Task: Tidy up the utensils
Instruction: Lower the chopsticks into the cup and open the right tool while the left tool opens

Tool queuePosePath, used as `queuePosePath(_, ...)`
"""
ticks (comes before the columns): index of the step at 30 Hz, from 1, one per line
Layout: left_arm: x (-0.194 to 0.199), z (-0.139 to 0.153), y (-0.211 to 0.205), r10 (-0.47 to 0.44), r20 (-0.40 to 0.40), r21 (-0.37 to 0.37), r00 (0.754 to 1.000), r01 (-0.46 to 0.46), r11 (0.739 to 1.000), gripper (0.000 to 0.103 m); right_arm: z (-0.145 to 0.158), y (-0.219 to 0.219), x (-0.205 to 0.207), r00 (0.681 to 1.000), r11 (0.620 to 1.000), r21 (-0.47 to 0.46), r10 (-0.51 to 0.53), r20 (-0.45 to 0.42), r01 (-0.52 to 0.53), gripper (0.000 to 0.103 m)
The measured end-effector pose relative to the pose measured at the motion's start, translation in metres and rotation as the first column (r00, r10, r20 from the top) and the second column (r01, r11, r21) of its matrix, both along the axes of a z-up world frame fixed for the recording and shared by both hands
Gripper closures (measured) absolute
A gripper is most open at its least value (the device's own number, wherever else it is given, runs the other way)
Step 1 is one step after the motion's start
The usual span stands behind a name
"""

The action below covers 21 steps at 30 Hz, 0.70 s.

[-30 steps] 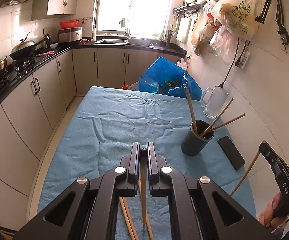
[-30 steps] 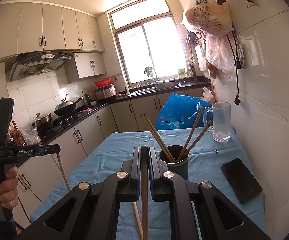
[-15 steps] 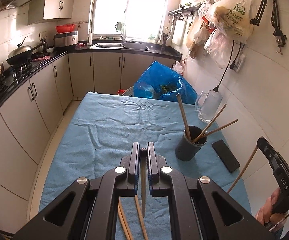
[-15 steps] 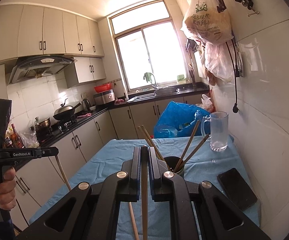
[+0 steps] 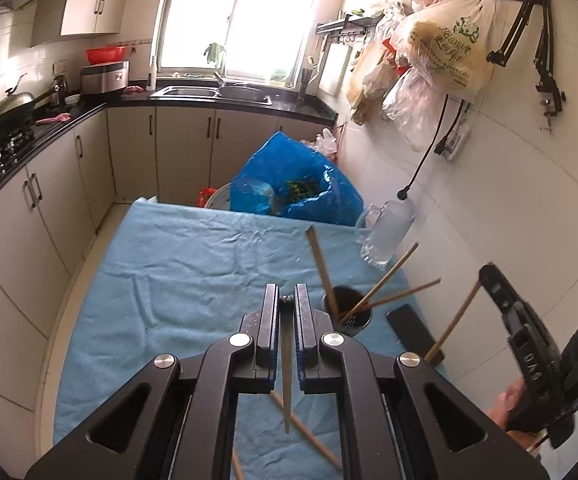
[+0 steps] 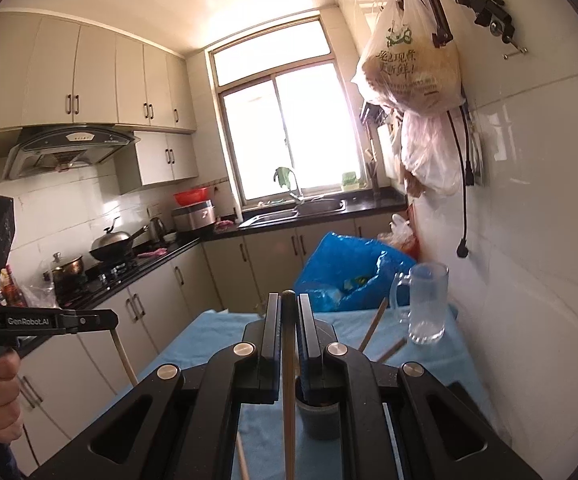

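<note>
Each gripper pinches one chopstick: the left gripper (image 5: pixel 287 310) and the right gripper (image 6: pixel 288 322). The dark cup (image 5: pixel 348 317) of chopsticks stands just right of the left gripper's tips, with two loose chopsticks (image 5: pixel 309 430) on the bench (image 5: pixel 169 264) beneath it.

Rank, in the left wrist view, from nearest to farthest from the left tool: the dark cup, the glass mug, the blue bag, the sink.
1. dark cup, just right of the left tool
2. glass mug, right, by the wall
3. blue bag, beyond the table's far edge
4. sink, under the window
</note>
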State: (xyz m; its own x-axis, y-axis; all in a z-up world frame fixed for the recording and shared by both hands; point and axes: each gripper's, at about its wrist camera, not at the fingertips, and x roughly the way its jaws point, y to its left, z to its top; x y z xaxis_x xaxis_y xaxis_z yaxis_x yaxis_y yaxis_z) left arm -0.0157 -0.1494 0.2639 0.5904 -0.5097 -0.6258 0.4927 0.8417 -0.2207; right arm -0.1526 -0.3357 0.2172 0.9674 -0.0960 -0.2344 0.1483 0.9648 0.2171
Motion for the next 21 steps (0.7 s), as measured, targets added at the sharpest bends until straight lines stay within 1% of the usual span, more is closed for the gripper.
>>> queuePosePath(7, 0.024, 0.033, -0.04, -0.035, 0.036, -0.026, 0.999, 0.036, 0.999, 0.097, 0.02, -0.02, 0.036, 0.999, 0.999, -0.001, -0.044, 0.032, 0.044, 0.095)
queuePosePath(14, 0.048, 0.063, -0.075, -0.041, 0.088, -0.07, 0.995, 0.048, 0.996, 0.097, 0.036, -0.041, 0.068, 0.994, 0.997, 0.005, -0.083, 0.067, 0.083, 0.095)
queuePosePath(17, 0.059, 0.063, -0.089, -0.044, 0.094, -0.1, 0.995, 0.053, 0.994, 0.096, 0.036, -0.045, 0.082, 0.992, 0.995, -0.013, -0.099, 0.077, 0.101, 0.095)
queuePosePath(20, 0.07, 0.051, -0.101, -0.037, 0.097, -0.117, 0.995, 0.049, 0.992, 0.096, 0.03, -0.046, 0.093, 0.99, 0.992, -0.038, -0.118, 0.081, 0.121, 0.095)
queuePosePath(21, 0.075, 0.045, -0.105, -0.038, 0.091, -0.112, 0.995, 0.048, 0.993, 0.096, 0.026, -0.047, 0.097, 0.989, 0.991, -0.043, -0.122, 0.079, 0.126, 0.095)
